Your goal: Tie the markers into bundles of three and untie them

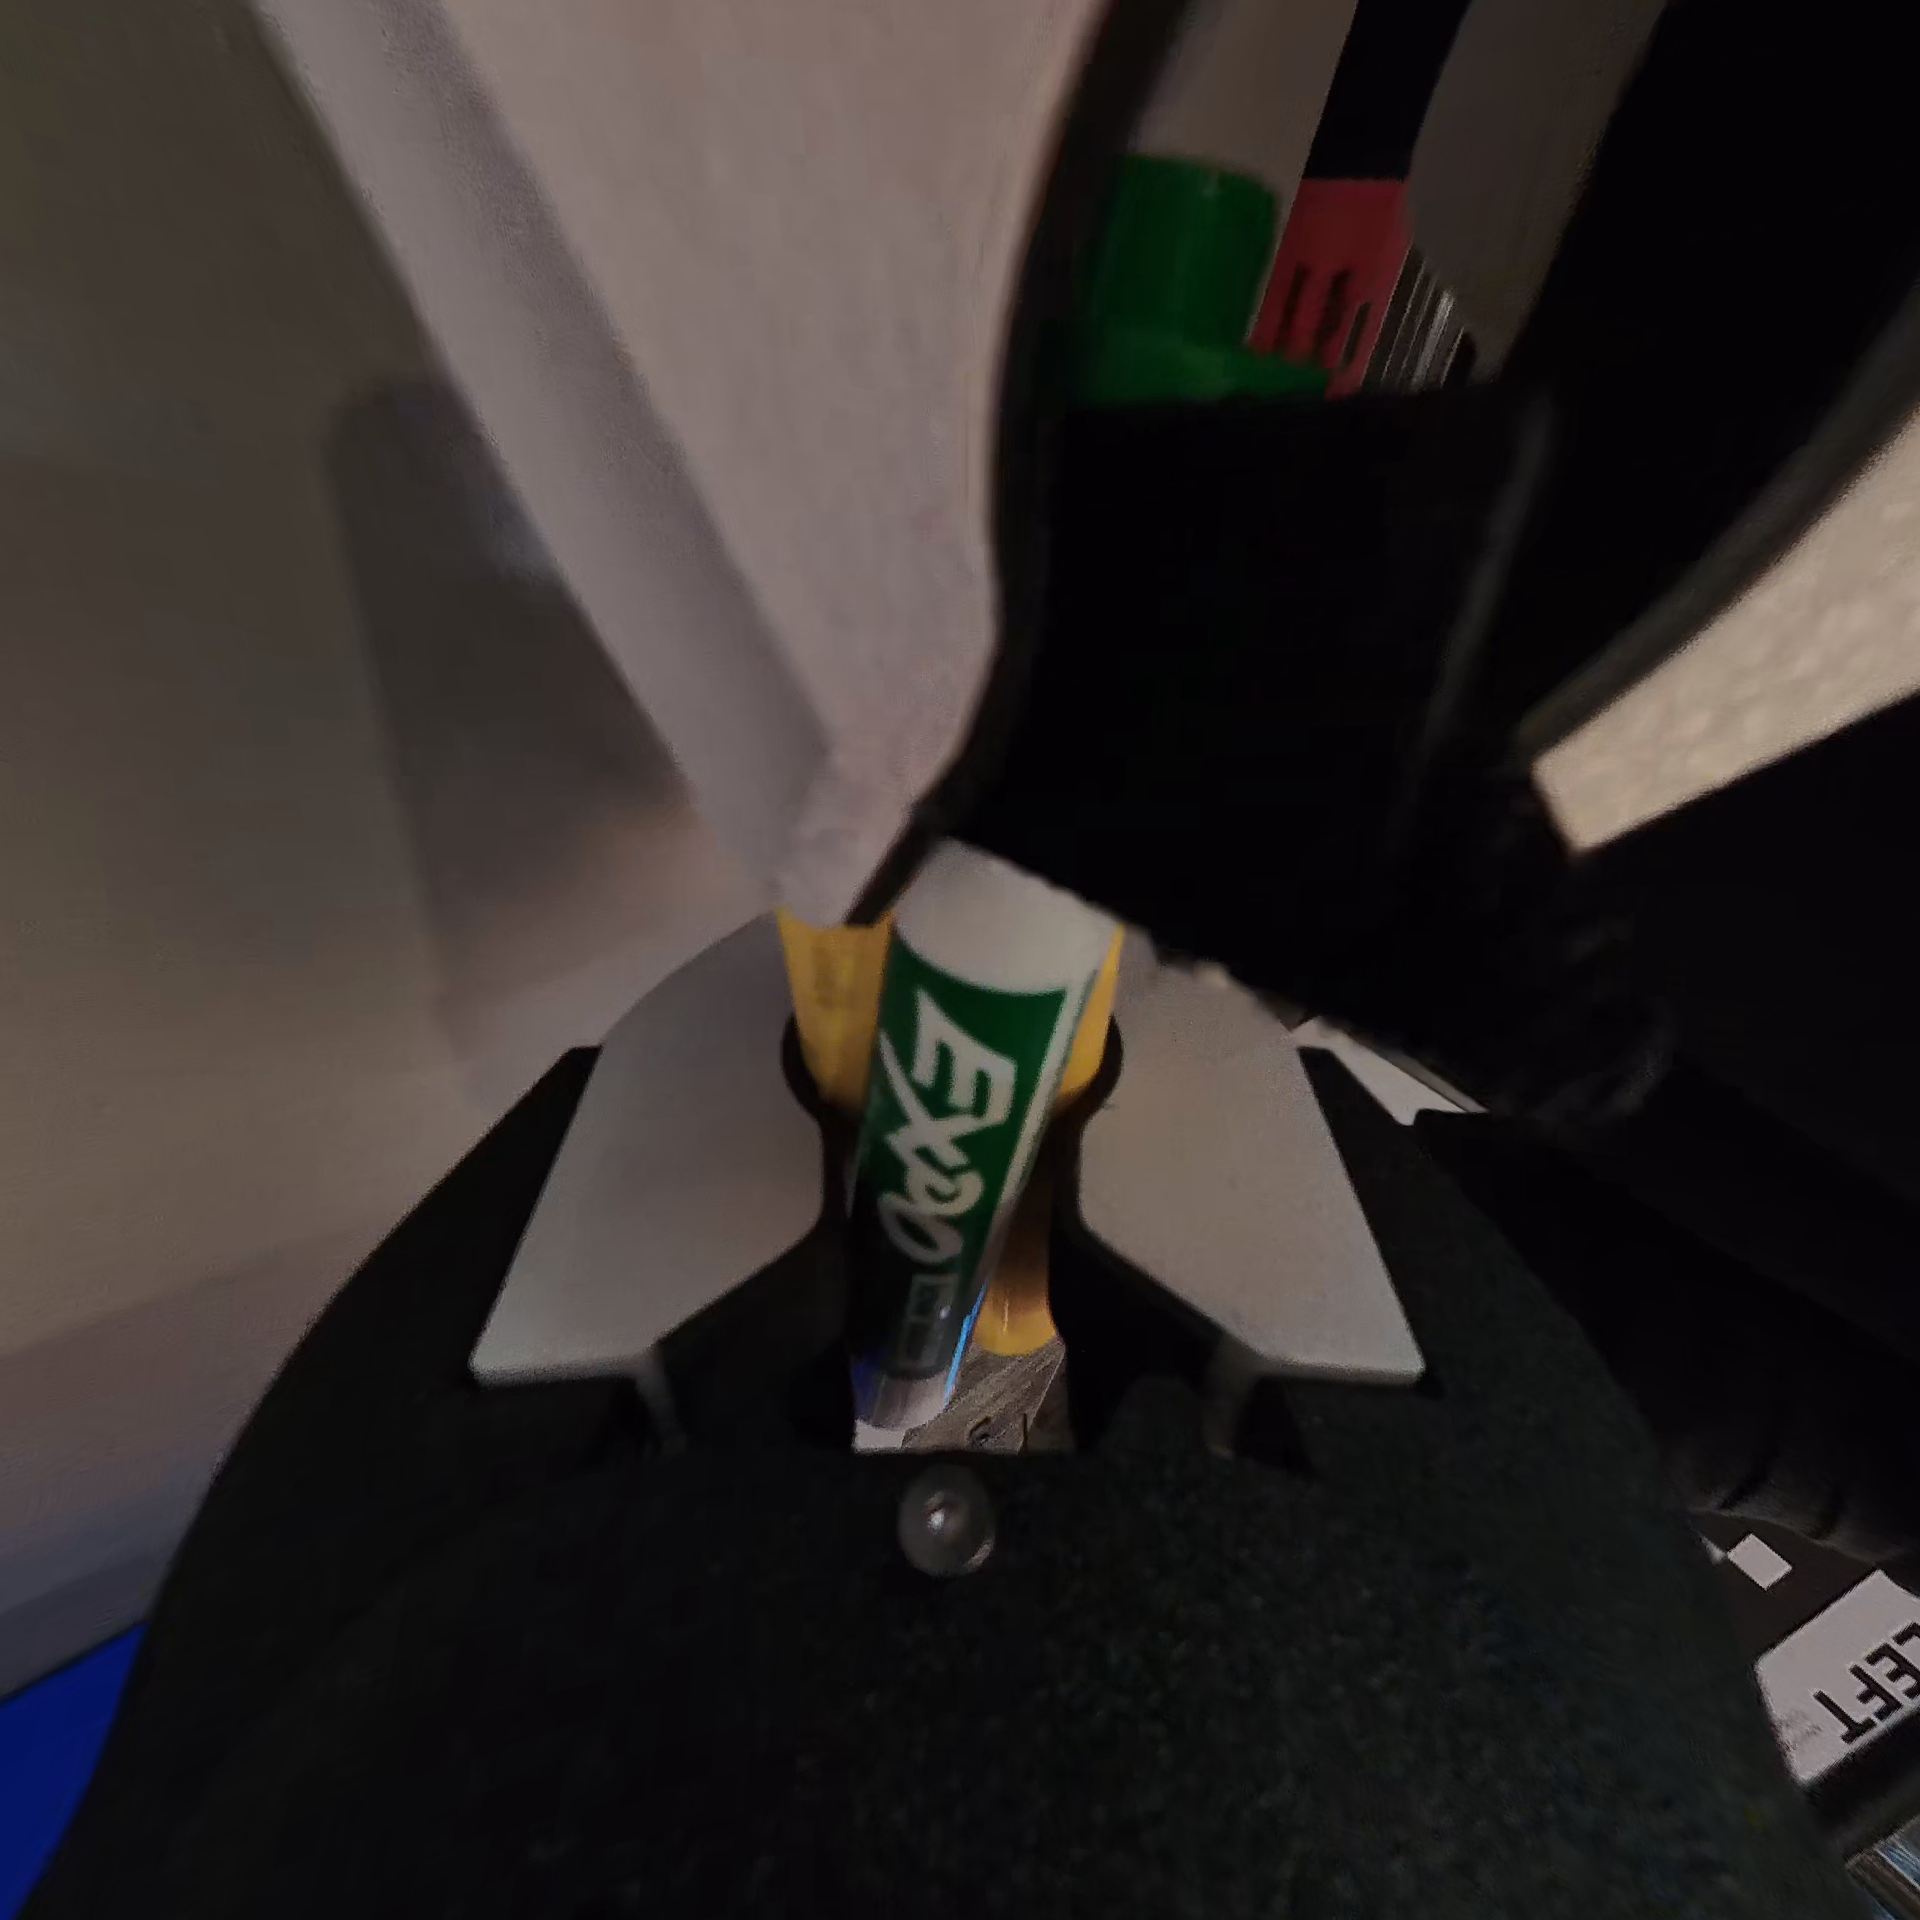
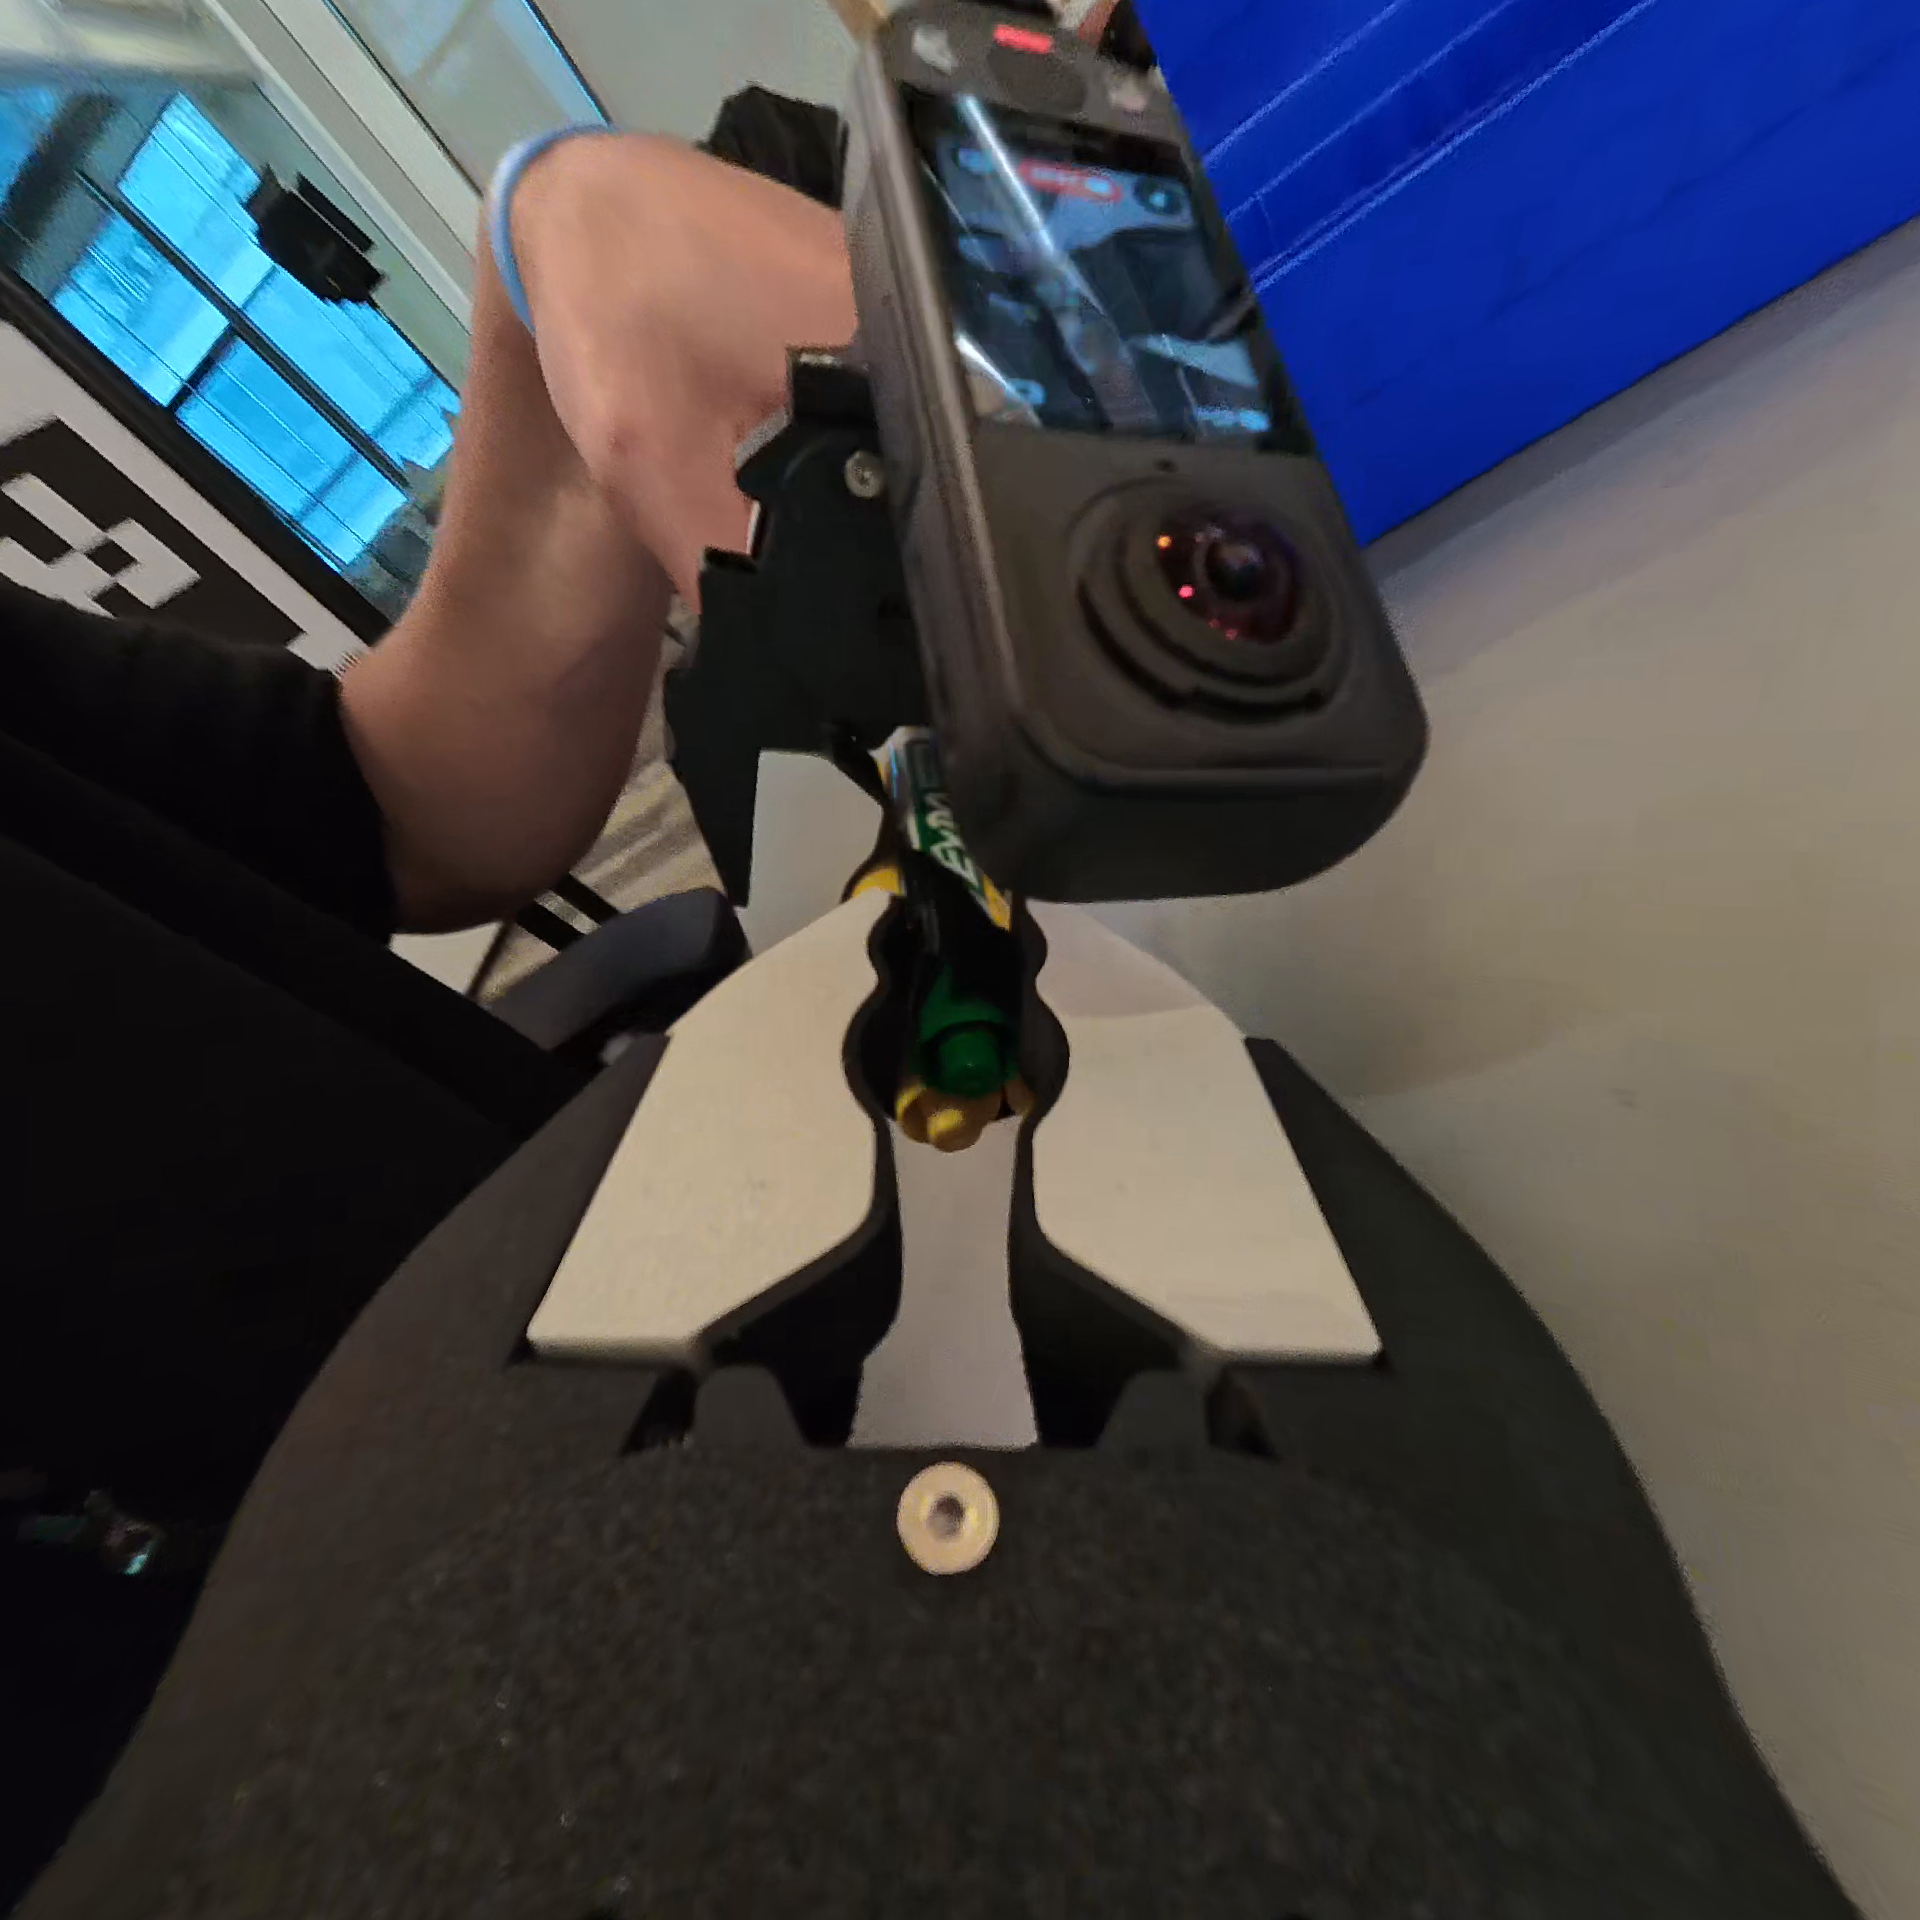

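A bundle (image 1: 961, 1132) of markers sits pinched between the fingers of the left gripper (image 1: 951, 1049), a green-labelled marker (image 1: 966, 1122) with a white end lying in front of two yellow ones (image 1: 826, 997) that flank it. Seen from the right gripper (image 2: 956, 997), the same bundle (image 2: 951, 1039) points back toward the lens, green cap (image 2: 961, 1060) foremost and yellow caps (image 2: 940, 1122) beneath it, lodged in the rounded notch between fingers drawn close around it and gripping its cap end. Straight ahead of the right gripper, the left tool's camera (image 2: 1122, 468) hangs close over the bundle, with a person's hand (image 2: 623, 416) and dark sleeve (image 2: 177, 810) to its left. Beyond the tools lies a pale grey tabletop (image 2: 1610, 831); a blue panel (image 2: 1558, 208) stands ahead to the right, windows (image 2: 260, 343) ahead to the left. In the left wrist view, heavy blur smears the pale surface ahead, and a black block (image 1: 1247, 644) ahead to the right hides much of the scene; above it a green cap (image 1: 1184, 281) and a red piece (image 1: 1330, 281) show, too blurred to identify. Any tie around the bundle cannot be made out.
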